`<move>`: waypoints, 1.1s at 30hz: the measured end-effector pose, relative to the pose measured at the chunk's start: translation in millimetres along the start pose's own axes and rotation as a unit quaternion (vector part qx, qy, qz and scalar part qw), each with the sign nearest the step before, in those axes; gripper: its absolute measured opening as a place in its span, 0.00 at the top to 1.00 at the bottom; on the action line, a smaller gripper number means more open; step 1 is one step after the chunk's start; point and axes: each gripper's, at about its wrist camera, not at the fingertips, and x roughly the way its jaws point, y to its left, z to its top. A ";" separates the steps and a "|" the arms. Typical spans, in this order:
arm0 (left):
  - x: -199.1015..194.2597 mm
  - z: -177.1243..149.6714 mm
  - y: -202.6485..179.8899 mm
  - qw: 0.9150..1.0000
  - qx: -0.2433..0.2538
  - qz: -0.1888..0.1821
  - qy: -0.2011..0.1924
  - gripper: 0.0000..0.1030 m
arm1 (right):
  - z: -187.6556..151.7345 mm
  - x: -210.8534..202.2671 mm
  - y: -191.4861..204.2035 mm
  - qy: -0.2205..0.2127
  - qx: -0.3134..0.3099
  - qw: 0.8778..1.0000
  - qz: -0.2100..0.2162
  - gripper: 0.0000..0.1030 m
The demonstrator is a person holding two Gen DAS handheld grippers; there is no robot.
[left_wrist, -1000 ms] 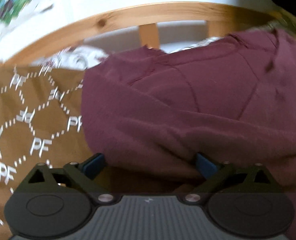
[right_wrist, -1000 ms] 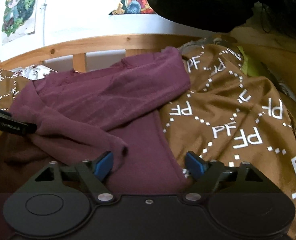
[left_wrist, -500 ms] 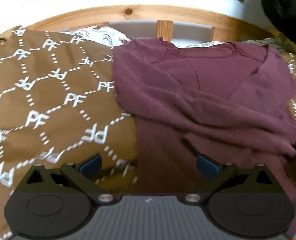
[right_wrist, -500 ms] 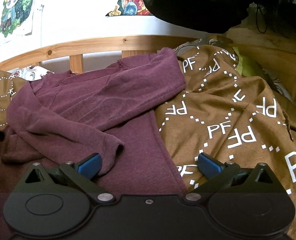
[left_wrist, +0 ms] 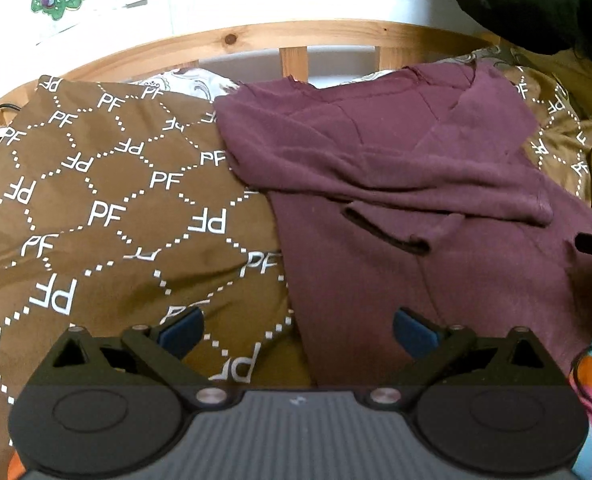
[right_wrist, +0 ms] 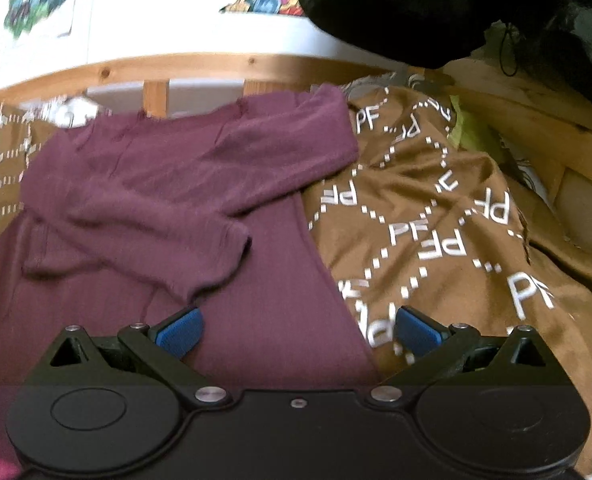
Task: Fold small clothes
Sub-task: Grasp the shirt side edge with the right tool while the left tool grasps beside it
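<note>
Top: my maroon knit top (left_wrist: 396, 184) lies on the bed, soft and finely ribbed, both long sleeves folded across its chest, cuffs overlapping.
Blanket: brown blanket (left_wrist: 107, 208), smooth and creased, white dotted diamonds with "PF" letters, under the top.
Left hand-held gripper (left_wrist: 296, 330): my blue ridged pads spread wide, nothing between them.
Right hand-held gripper (right_wrist: 298, 330): spread fully, empty, over the top's hem.
Frame: curved pine rail (left_wrist: 296, 36) with knots, behind.
</note>
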 end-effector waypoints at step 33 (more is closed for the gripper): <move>141.9 106.6 120.5 0.985 -0.130 -0.108 -0.016 0.70 | 248.6 212.8 264.7 0.052 -0.111 0.907 0.404 0.98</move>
